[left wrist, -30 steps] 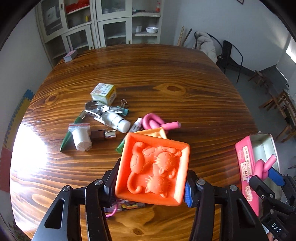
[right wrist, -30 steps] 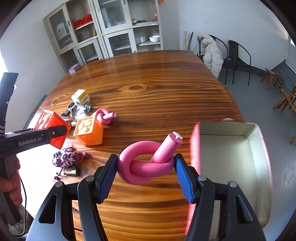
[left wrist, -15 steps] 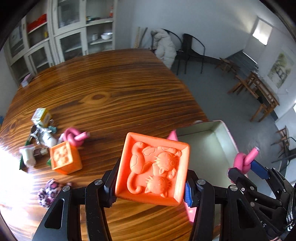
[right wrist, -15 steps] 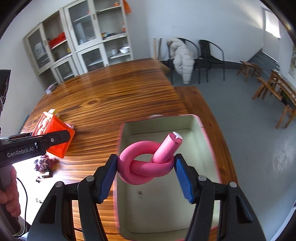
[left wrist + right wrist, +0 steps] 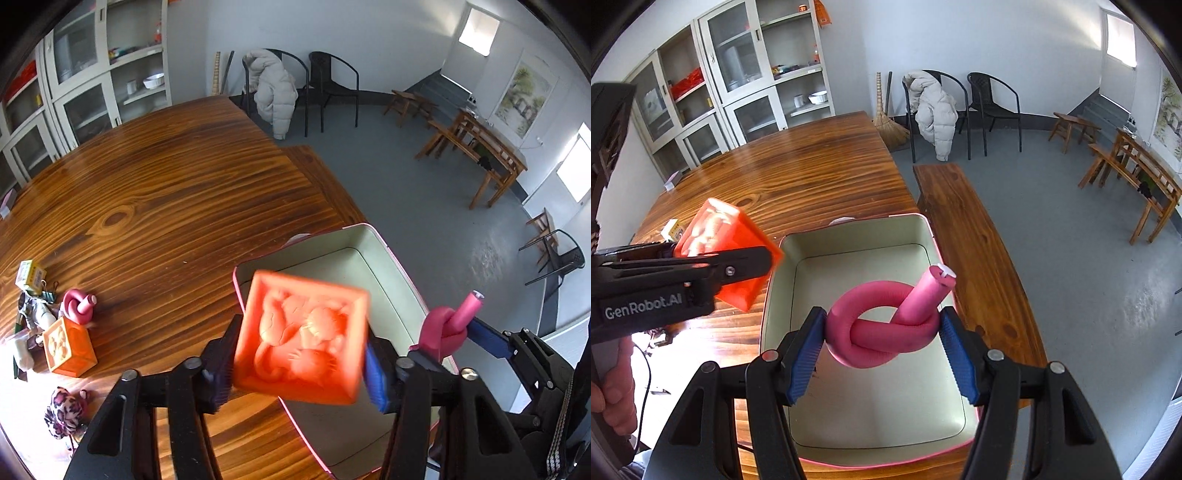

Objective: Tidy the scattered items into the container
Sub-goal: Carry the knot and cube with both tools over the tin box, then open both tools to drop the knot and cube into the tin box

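1. The big brown wooden table [image 5: 147, 192] fills the left side of both views. Its top is shiny, with dark lines in the wood.
2. The container [image 5: 857, 230] is a box with a pink rim and a pale green inside. It sits at the edge of the table, and no toy lies on the part of its floor that shows.
3. The left gripper [image 5: 299, 369] is over the left side of the container. Its jaws have just been opening and now stand apart. The orange block is between them, but they do not look tight on it.
4. The right gripper [image 5: 882, 339] is over the middle of the container. Its blue pads are clamped on the pink knot, one on each side.
5. A hand [image 5: 613, 398] holds the handle of the left gripper at the far left of the right wrist view.
6. The orange block [image 5: 303, 332] has cats on its face. It is tilted and looks blurry. It is up in the air by the container's left rim.
7. The pink knot [image 5: 886, 295] is a soft tube tied in a loop. One end sticks up.
8. A second orange block [image 5: 68, 345] sits on the table, well apart from the container.
9. A spotted fluffy toy [image 5: 62, 410] lies near that block, closer to the camera.
10. A second pink knot [image 5: 77, 304] lies just beside the second block, on its far side.
11. A little yellow and green box [image 5: 31, 271] sits past it, next to some small things too tiny to tell.
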Tool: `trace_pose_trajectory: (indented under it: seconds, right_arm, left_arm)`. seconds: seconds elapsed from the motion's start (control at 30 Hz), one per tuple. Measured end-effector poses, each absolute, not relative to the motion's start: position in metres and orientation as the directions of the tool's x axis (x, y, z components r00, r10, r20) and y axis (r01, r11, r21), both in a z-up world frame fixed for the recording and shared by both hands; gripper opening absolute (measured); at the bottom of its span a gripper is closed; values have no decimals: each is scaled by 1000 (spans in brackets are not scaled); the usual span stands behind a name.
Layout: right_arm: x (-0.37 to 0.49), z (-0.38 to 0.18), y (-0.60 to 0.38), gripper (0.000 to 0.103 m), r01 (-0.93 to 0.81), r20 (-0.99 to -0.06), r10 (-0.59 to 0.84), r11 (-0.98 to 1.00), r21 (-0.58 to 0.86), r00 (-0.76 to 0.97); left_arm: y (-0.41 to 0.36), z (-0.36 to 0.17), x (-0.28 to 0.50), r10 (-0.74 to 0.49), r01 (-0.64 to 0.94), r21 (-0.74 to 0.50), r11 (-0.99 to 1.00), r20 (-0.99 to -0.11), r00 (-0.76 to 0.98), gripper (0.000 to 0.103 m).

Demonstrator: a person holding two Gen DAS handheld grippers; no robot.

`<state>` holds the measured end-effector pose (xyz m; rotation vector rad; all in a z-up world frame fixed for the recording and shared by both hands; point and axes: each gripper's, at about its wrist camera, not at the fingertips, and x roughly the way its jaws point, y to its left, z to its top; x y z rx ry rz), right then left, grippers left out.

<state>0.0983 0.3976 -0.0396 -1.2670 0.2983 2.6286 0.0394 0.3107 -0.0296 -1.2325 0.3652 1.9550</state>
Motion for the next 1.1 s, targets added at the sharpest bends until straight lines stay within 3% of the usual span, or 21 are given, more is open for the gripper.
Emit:
trace_pose_trajectory:
  seconds: [0.07, 0.17, 1.1]
  right_arm:
    - [98, -41, 399, 69, -269, -790, 95, -959, 91, -605]
    - [98, -42, 401, 74, -268, -791, 88, -958, 99, -606]
    - [80, -49, 387, 78, -237, -824, 85, -970, 60, -560]
  left_arm:
    - [310, -26, 40, 469, -731, -152, -665, -847, -251, 91]
    - [308, -21, 41, 472, -728, -137, -672, -836, -279, 91]
    - [275, -35, 31, 393, -659, -122, -742, -875, -281, 91]
